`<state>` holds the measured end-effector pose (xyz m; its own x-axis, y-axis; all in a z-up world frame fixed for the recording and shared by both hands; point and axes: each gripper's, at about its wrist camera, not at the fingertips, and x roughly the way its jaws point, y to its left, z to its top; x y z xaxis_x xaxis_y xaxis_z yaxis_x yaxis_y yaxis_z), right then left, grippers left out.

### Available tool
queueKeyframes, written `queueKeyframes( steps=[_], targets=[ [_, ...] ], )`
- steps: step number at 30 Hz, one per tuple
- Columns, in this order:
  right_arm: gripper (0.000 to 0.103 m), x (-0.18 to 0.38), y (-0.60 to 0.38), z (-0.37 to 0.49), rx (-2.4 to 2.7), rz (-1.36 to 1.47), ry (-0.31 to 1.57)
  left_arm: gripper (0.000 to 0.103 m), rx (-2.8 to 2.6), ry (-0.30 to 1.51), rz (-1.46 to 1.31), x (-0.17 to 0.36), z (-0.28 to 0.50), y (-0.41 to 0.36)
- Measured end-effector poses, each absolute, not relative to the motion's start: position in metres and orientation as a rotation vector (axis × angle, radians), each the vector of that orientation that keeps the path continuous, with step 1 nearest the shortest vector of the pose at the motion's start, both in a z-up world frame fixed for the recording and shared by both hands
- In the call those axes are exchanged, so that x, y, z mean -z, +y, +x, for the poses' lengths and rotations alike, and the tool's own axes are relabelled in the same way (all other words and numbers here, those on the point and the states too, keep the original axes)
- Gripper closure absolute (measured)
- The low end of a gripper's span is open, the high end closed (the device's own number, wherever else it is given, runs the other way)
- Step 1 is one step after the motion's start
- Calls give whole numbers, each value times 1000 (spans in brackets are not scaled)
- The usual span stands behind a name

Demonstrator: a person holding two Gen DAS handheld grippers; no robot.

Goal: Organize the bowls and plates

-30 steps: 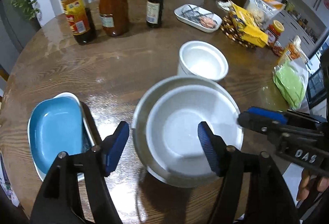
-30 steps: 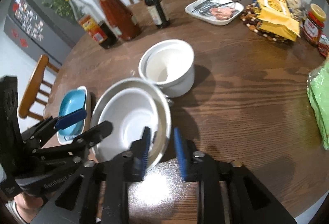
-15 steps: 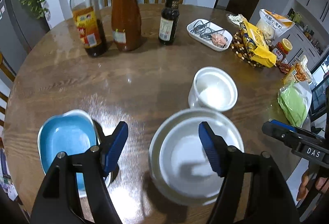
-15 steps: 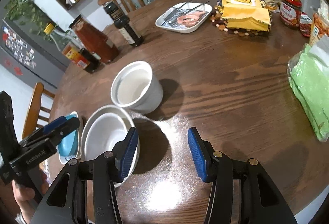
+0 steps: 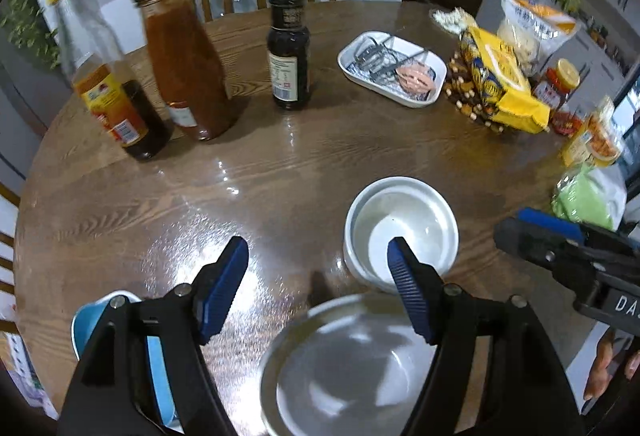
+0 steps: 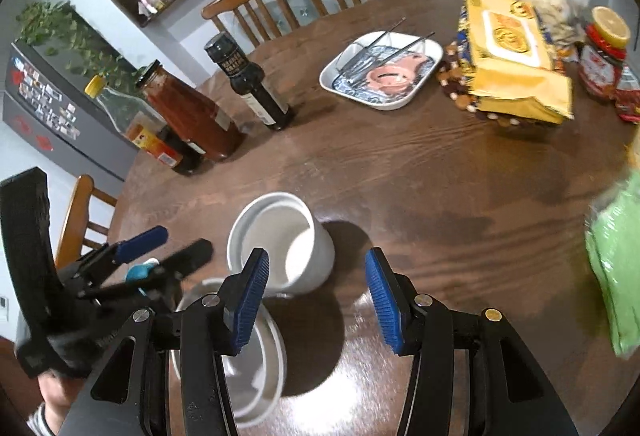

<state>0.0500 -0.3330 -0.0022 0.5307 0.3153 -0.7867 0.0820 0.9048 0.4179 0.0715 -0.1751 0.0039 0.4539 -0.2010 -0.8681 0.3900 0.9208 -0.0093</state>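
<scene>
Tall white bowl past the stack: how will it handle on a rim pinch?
The tall white bowl looks glazed, so probably slick against pads. Thick walls suggest it is heavy and rigid. Its upright, narrowish shape may tip if pushed high.

indoor light from overhead, moderately bright. it throws white glare patches on the polished wooden table [image 5: 280,172], strongest near the camera in both views. the deep white cup [image 6: 284,236] casts a soft dark shadow to its right. both views bend strongly at the edges, with black corners. in the left wrist view the bottles [image 5: 184,56] at far left and the stacked white bowls [image 5: 344,368] in the near foreground are smeared by motion blur; the right wrist view is sharper, though its green bag [image 6: 616,268] at right is soft.
</scene>
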Motion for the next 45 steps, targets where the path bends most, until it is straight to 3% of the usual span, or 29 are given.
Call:
queueKeyframes(
  steps=[9,12,16,17,18,22,26,45],
  targets=[
    [52,46,-321,90,-200,521,1111,34,374,1099,257,29,86,-193],
    [52,51,-317,94,-207,497,1121,41,384,1126,239,36,92,-195],
    [66,58,-316,100,-220,490,1139,53,390,1152,235,44,95,-198],
    [68,60,-316,101,-221,487,1141,64,393,1161,233,47,96,-198],
    [68,62,-315,102,-221,482,1144,68,397,1167,228,48,97,-198],
    [71,68,-314,104,-215,464,1146,68,410,1173,240,55,97,-203],
    [73,69,-315,104,-211,462,1133,83,442,1174,228,56,96,-207],
    [77,58,-316,102,-178,434,1071,83,429,1100,238,50,92,-210]
  ],
)
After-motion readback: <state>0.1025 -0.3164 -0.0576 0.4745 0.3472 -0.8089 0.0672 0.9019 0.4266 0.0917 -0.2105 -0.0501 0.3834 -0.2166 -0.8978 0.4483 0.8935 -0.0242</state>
